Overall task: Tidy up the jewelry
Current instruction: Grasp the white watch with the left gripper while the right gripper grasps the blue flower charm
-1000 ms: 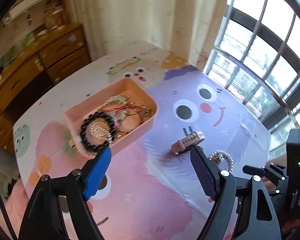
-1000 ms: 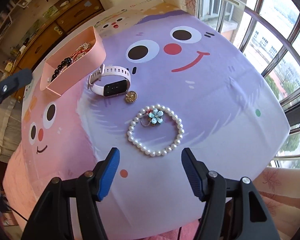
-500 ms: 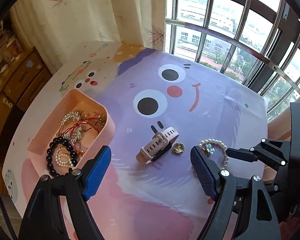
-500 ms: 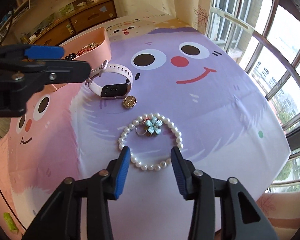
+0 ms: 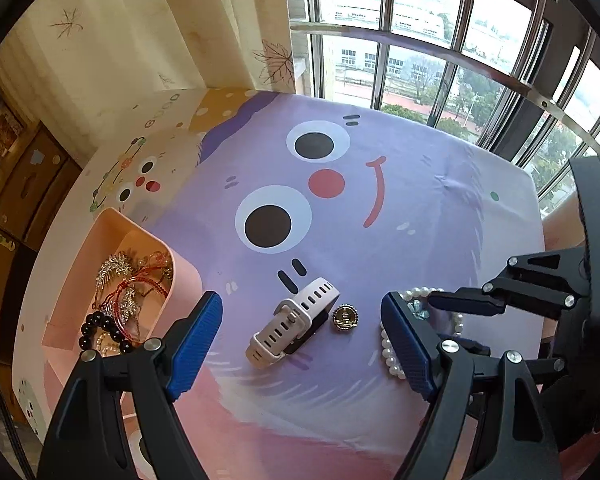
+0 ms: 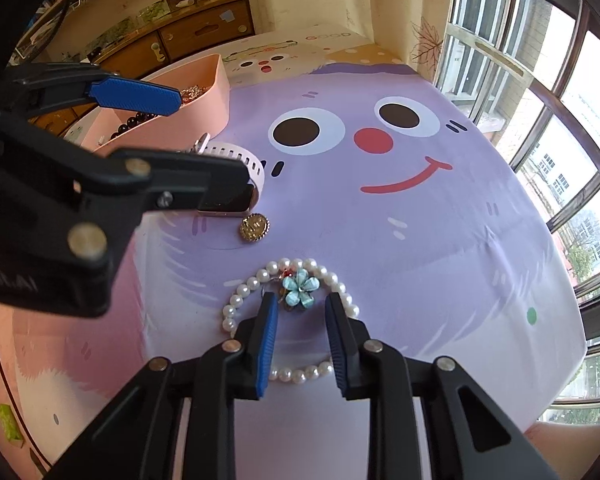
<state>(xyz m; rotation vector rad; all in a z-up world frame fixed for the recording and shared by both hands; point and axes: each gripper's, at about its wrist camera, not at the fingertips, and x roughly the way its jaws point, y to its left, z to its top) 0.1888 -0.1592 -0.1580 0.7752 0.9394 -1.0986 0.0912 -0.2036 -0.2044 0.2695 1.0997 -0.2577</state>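
The desk (image 5: 440,216), under a cartoon-face cloth, is carrying a pink tray (image 5: 100,248) of jewelry at its left edge. The left gripper (image 5: 302,344) is hovering released, jaws wide, over the pale watch (image 5: 292,326), which is lying mid-desk just beside a small gold button (image 5: 345,317). The right gripper (image 6: 300,312) is closing around the blue flower charm (image 6: 299,290) inside the pearl bracelet (image 6: 236,304) near the front edge, pads not yet pressing it.
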